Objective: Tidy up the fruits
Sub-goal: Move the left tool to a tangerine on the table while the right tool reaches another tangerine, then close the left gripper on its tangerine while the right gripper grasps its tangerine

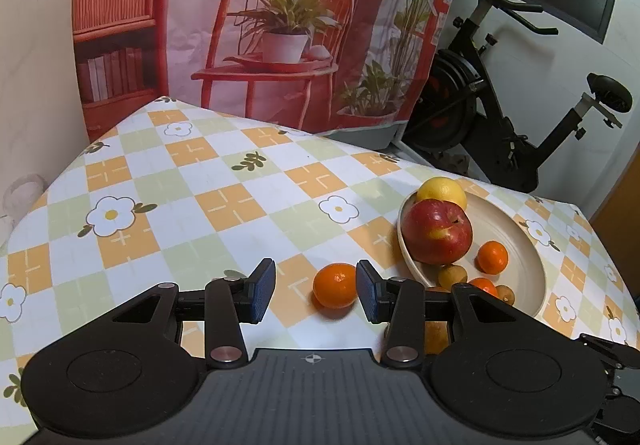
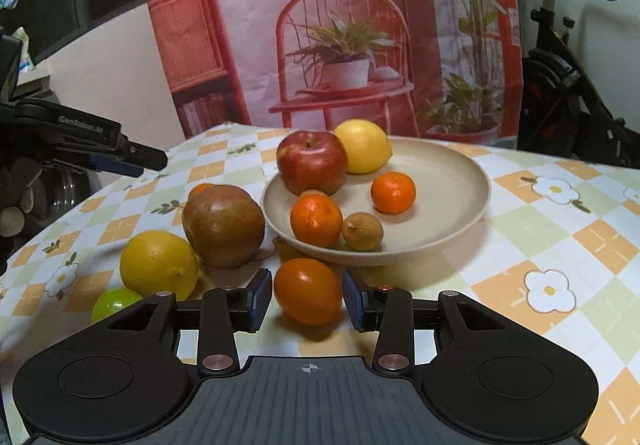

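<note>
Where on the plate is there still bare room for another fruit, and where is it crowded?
The plate is bare across its right half, past the right tangerine. Its left side is crowded: red apple, lemon, a second tangerine and a small brown fruit.

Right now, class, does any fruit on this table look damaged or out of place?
Nothing looks damaged. Several fruits sit outside the plate: an orange between the right gripper's open fingers, a brownish pomegranate, a lemon and a green fruit.

Left gripper and right gripper — matte black linkages, silver pivot screws, blue textured pads
</note>
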`<state>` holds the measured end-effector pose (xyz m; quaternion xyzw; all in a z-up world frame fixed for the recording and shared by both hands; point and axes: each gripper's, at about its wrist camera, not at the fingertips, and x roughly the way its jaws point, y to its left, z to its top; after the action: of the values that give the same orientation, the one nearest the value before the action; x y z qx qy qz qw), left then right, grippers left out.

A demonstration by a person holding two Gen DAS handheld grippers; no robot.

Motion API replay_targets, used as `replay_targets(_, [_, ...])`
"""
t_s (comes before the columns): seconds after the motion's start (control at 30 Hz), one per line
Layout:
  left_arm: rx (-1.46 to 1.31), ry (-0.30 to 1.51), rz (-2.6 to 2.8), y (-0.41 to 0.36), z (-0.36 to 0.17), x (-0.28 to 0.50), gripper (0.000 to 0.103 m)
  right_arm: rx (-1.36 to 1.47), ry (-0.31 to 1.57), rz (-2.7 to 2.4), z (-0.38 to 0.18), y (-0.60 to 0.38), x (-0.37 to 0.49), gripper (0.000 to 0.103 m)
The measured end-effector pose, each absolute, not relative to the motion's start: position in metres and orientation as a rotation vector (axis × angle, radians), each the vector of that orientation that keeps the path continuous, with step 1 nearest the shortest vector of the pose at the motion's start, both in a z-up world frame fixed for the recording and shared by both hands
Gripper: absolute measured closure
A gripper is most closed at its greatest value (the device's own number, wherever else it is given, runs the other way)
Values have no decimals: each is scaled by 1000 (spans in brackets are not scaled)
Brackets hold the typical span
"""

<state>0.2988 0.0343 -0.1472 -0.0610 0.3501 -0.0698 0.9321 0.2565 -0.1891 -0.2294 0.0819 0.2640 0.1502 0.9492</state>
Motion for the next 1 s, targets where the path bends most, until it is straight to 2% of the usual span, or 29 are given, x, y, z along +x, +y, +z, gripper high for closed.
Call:
replay_targets(0.43, [-120,740,-152,35,-153,301,56,166,544,312,-230,-188,258,68])
replay_targets(1.0, [-169,843,-186,24,-187,348,56,176,545,315,-231,-189,259,68])
